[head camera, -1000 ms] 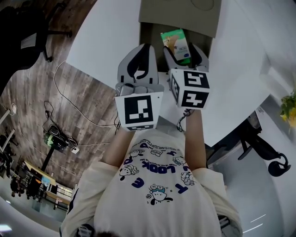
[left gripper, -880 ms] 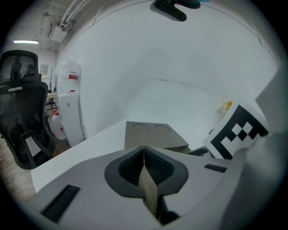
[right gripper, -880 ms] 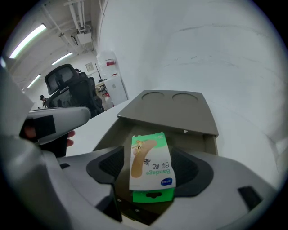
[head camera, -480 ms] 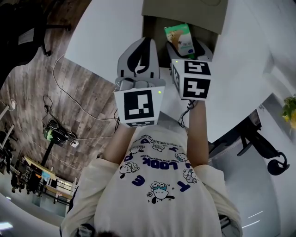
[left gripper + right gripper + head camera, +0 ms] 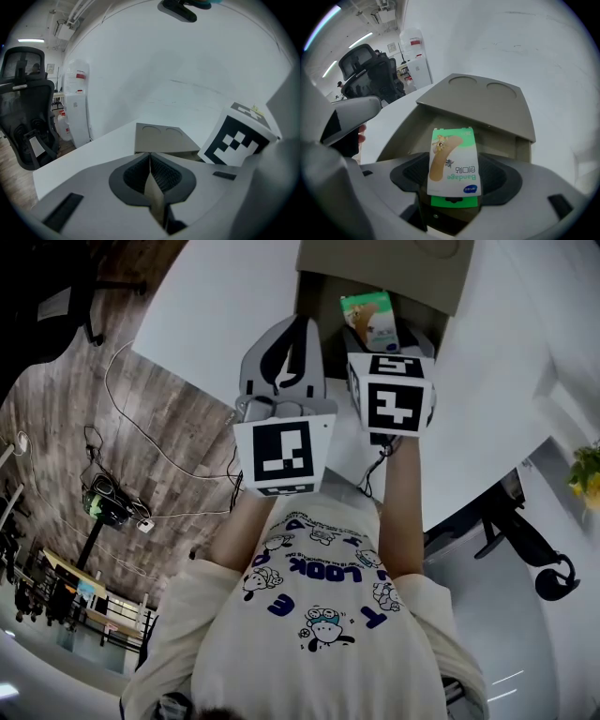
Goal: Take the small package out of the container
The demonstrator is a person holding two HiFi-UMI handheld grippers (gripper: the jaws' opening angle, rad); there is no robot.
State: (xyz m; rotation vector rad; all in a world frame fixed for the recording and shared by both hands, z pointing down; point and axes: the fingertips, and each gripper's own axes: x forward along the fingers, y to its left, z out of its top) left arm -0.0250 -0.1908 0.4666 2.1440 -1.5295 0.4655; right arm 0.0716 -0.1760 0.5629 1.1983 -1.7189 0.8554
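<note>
Two grips: the right gripper (image 5: 453,186) pinches the package (image 5: 454,157) between closed fingers (image 5: 501,180), box (image 5: 487,103) beyond; the left gripper (image 5: 151,177) clamps the box wall, likely steadying it.

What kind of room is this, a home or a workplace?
Most likely an office or lab workspace. A black office chair stands near a large white table, a ceiling strip light glows overhead, and loose cables trail over the wood-look floor.

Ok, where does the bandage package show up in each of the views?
Head view: bandage package top centre, over the tan container.
Left gripper view: not in it.
Right gripper view: centre, clamped in the right gripper.
Shared landmark: the container's lid with two round dimples.
</note>
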